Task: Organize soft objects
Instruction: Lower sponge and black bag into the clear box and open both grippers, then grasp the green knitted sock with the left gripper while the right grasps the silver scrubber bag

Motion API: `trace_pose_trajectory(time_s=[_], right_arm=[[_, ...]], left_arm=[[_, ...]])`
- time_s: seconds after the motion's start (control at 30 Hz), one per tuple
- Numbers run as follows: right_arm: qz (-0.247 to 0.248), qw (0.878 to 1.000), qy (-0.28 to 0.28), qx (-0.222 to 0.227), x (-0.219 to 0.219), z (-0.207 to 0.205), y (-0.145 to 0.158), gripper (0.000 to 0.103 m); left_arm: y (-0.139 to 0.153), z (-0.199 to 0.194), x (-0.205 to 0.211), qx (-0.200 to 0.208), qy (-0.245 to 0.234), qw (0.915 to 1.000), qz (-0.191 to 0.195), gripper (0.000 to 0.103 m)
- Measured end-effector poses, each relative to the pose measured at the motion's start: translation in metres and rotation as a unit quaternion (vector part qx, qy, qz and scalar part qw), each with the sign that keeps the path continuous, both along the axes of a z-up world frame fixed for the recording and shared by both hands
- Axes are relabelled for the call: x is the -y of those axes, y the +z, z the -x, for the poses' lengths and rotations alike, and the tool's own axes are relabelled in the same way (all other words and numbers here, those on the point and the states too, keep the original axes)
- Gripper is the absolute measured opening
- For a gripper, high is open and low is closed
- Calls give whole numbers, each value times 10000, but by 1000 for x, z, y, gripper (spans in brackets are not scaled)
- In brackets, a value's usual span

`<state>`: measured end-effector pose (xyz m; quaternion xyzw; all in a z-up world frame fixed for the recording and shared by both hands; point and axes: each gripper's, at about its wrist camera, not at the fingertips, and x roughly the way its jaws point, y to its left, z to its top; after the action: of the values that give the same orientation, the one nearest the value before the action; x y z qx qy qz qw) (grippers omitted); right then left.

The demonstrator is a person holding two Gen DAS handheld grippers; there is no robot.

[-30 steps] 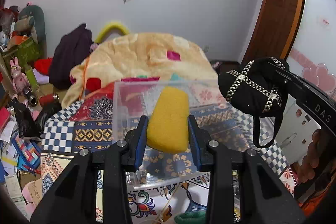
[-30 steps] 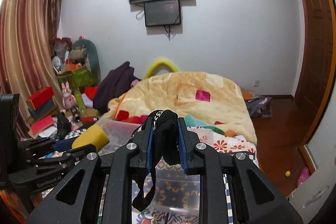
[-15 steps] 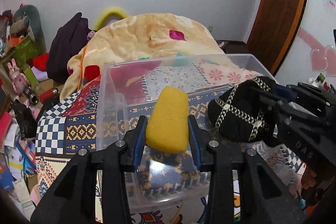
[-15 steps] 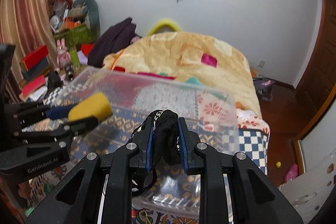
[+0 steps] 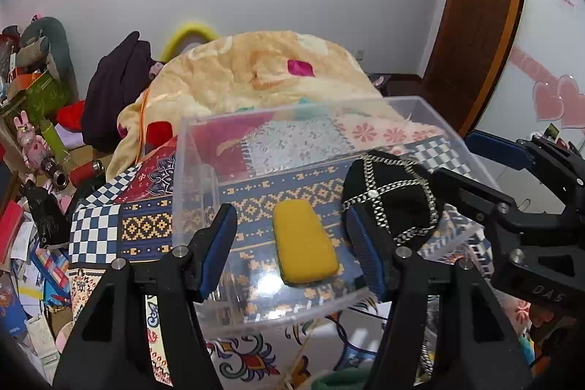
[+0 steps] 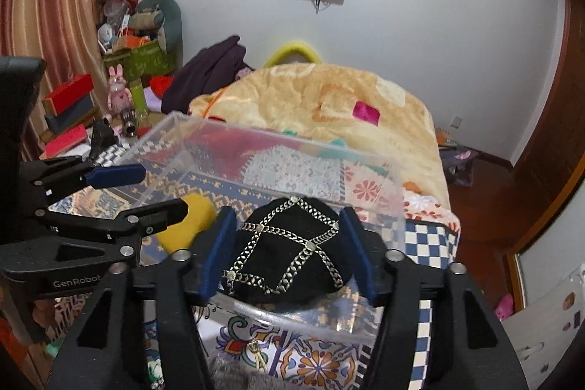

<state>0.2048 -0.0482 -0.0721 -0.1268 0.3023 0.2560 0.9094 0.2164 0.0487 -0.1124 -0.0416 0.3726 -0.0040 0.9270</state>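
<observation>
Sponge (image 5: 304,242) lies flat on the floor of the clear bin (image 5: 190,148), between the wide-open left gripper (image 5: 292,243) fingers, untouched. Right gripper (image 6: 289,256) gapes around the black pouch (image 6: 289,251), resting in the bin; both judged deposited for sorting.

"GenRobot" on left hand-held gripper (image 6: 139,194); "DAS" on right hand-held gripper (image 5: 471,170).
</observation>
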Motion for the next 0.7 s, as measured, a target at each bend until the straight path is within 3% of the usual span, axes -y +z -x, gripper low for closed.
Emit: trace_pose_trajectory(time_s=[0.23, 0.37, 0.7], right_arm=[[-383, 9988, -76, 280, 21, 23, 23, 76], [-520, 9972, -156, 516, 34, 40, 30, 86], [-553, 9975, -262, 349, 58, 67, 10, 88]], left_arm=[[34, 35, 2, 545, -9, 9985, 67, 81], [44, 56, 0, 678, -4, 9971, 335, 91], [36, 101, 7, 618, 5, 9974, 365, 94]])
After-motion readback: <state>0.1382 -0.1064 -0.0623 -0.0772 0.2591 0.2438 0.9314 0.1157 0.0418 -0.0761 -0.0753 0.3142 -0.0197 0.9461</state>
